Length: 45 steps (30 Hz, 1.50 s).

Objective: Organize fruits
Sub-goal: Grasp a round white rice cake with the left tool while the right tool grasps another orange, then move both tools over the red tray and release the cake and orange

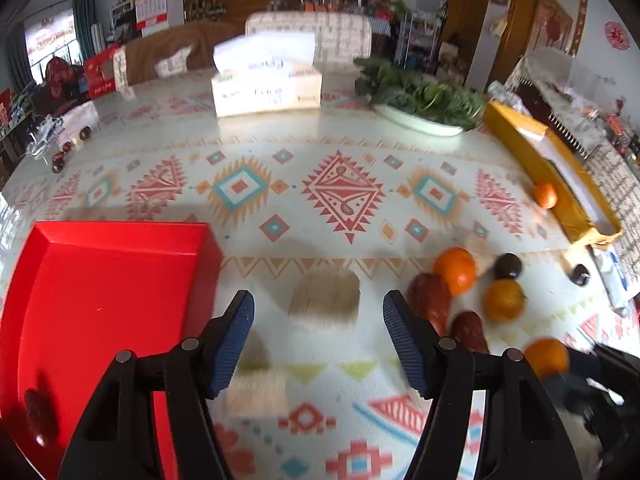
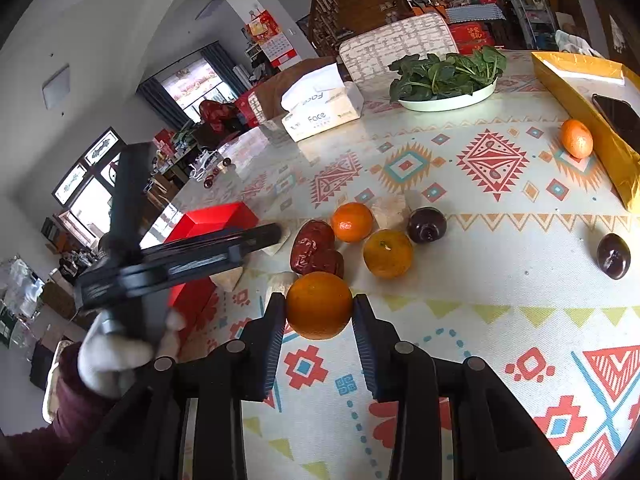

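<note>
Gripping an orange (image 2: 319, 305), the right hand-held gripper (image 2: 319, 312) has the red tray (image 2: 208, 220) to its left, by the tabletop's left edge, where the left hand-held gripper (image 1: 319, 320) hangs open, nearer.

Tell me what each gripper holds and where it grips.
Right gripper pinches a round orange fruit by its opposite sides; left gripper holds nothing.

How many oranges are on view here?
4: one in the right claw, two in the cluster beside the red dates, one against the yellow box. Others could be hidden.
</note>
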Motion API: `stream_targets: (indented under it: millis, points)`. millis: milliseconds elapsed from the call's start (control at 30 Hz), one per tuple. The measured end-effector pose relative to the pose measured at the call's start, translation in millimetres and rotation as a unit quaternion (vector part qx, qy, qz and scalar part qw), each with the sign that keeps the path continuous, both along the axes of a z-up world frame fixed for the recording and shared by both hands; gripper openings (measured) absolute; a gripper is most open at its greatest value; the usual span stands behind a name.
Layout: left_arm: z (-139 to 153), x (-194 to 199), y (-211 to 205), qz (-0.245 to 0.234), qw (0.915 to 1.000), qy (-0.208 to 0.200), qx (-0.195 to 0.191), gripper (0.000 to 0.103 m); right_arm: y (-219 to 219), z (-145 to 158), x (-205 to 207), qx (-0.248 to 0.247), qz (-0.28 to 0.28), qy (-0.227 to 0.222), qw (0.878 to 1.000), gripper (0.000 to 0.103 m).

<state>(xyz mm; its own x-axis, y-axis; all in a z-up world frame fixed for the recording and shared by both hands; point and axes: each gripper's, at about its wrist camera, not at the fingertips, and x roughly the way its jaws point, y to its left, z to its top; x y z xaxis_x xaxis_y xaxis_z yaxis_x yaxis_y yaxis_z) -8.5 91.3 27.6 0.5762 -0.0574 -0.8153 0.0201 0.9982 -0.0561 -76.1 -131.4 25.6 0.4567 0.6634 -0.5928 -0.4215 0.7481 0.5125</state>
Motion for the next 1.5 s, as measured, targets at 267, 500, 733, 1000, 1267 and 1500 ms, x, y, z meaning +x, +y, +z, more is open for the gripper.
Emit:
stream_targets:
  millis: [267,500,733,1000,1267,1500]
  points:
    - [-9,8,-1,0.008,0.9999,0.006,-0.008,0.037,4,-3,1,-0.011,0.005,0.003,1.0,0.038]
    - [22,-30,19,0.02,0.997,-0.041,-0.063,0.037,7,-4,3,-0.014,-0.003,0.007,1.0,0.037]
    - [50,-87,87,0.083,0.9875,-0.091,-0.099,0.037,40,23,-14,-0.017,0.027,-0.014,0.999,0.037]
    - [32,-121,180,0.188,0.9712,-0.087,-0.117,0.037,145,40,-29,-0.035,0.119,-0.025,0.992,0.037]
    - [16,-131,220,0.212,0.9655,-0.08,-0.129,0.037,246,23,-37,-0.083,0.186,-0.02,0.979,0.038]
    - [15,-140,239,0.215,0.9618,-0.09,-0.143,0.041,286,5,-31,-0.125,0.188,-0.025,0.974,0.039]
